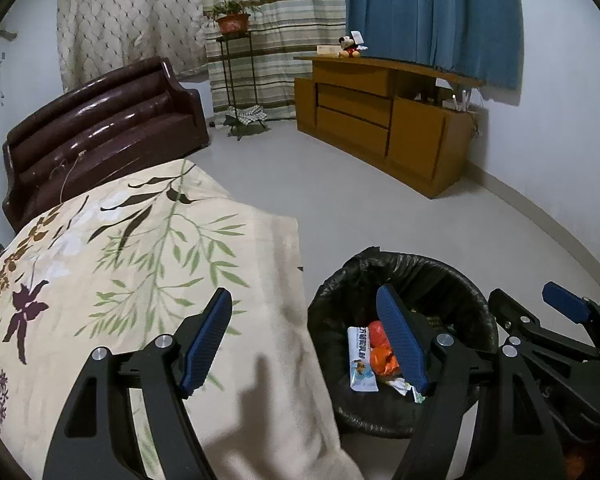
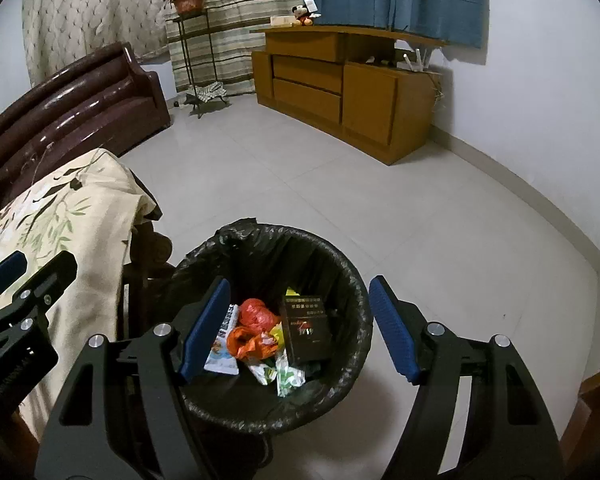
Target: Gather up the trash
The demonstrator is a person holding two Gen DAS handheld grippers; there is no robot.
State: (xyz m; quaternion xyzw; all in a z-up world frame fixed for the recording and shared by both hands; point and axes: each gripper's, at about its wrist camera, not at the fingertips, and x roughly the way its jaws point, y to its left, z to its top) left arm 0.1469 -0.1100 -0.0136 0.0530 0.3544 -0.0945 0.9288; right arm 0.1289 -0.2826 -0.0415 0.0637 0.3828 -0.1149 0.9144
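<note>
From the left wrist camera, the left gripper (image 1: pixel 304 332) hangs with its jaws spread wide and nothing between them, one blue pad over the floral cloth (image 1: pixel 140 264) that drapes the table, the other over the trash bin (image 1: pixel 332 300). The bin stands on the tiled floor just beside the cloth's hanging edge, lined with a black bag; the pad in front hides much of its inside, so only a white wrapper (image 1: pixel 362 360) and a bit of orange plastic (image 1: pixel 382 356) show clearly. At the right edge the right gripper (image 1: pixel 532 308) juts in, partly cut off by the frame. From the right wrist camera, the right gripper (image 2: pixel 300 328) sits directly above the bin (image 2: pixel 340 268), jaws released and empty — the trash lies below them: the white wrapper (image 2: pixel 222 356), half hidden behind the left pad, the crumpled orange plastic (image 2: pixel 252 328), a dark box (image 2: pixel 306 328) with print too small to read, and green-and-white scraps (image 2: pixel 288 376). The left gripper (image 2: pixel 16 280) pokes in at the left over the cloth (image 2: pixel 80 248), mostly out of frame.
</note>
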